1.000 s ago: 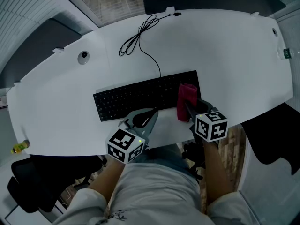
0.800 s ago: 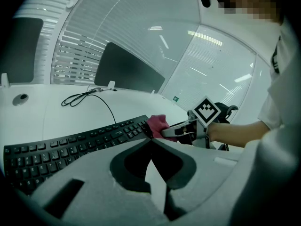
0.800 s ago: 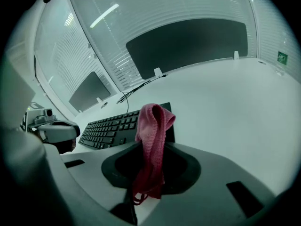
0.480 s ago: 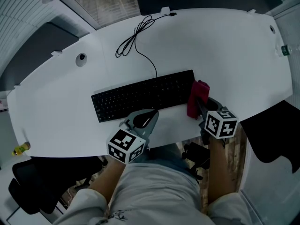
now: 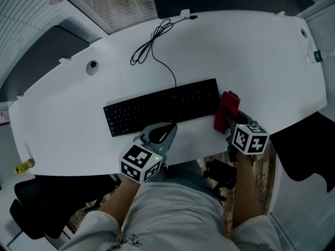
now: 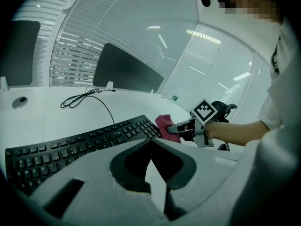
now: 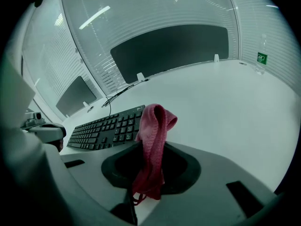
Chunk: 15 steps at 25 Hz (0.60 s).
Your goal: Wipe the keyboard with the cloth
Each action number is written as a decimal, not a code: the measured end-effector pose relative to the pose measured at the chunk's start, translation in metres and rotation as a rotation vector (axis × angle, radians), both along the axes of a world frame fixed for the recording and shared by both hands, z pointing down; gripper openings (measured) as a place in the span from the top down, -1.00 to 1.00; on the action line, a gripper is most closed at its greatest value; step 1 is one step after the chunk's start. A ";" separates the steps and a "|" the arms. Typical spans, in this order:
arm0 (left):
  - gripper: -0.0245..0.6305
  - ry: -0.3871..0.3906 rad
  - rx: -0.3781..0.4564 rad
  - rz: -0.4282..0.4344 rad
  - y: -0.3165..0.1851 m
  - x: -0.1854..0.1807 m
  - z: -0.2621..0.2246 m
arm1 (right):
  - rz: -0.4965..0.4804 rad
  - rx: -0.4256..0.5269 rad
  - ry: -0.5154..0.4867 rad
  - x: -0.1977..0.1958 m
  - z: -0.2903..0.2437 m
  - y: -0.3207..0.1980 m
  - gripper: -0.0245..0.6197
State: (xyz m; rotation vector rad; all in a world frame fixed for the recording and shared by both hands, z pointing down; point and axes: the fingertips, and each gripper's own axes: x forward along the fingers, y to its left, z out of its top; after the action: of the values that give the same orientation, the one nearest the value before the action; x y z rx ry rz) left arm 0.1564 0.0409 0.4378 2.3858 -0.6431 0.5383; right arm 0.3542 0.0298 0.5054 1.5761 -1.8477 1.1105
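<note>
A black keyboard (image 5: 162, 106) lies slantwise on the white desk (image 5: 251, 51). My right gripper (image 5: 229, 122) is shut on a red cloth (image 5: 226, 110), held just off the keyboard's right end. In the right gripper view the cloth (image 7: 153, 135) stands up out of the shut jaws and droops over, with the keyboard (image 7: 106, 125) behind it to the left. My left gripper (image 5: 170, 126) rests at the desk's near edge below the keyboard, shut with nothing in it. In the left gripper view its jaws meet (image 6: 151, 141) in front of the keyboard (image 6: 80, 144).
The keyboard's black cable (image 5: 153, 42) coils toward the desk's far edge. A round grommet (image 5: 92, 65) sits at the left of the desk. A dark chair (image 5: 36, 203) stands at lower left. The desk's near edge runs right under both grippers.
My right gripper has carried the cloth rightward, from over the keyboard's right part to just beyond its right end. The left gripper has stayed put.
</note>
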 end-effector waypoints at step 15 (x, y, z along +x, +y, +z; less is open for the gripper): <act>0.89 0.003 0.019 0.004 0.003 -0.013 -0.008 | 0.057 0.020 0.029 0.009 -0.009 0.009 0.67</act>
State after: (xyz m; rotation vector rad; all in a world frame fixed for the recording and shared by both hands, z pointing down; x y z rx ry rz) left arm 0.1432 0.0438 0.4297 2.4058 -0.6448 0.5322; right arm 0.3633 0.0385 0.4961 1.6571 -1.8102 1.0914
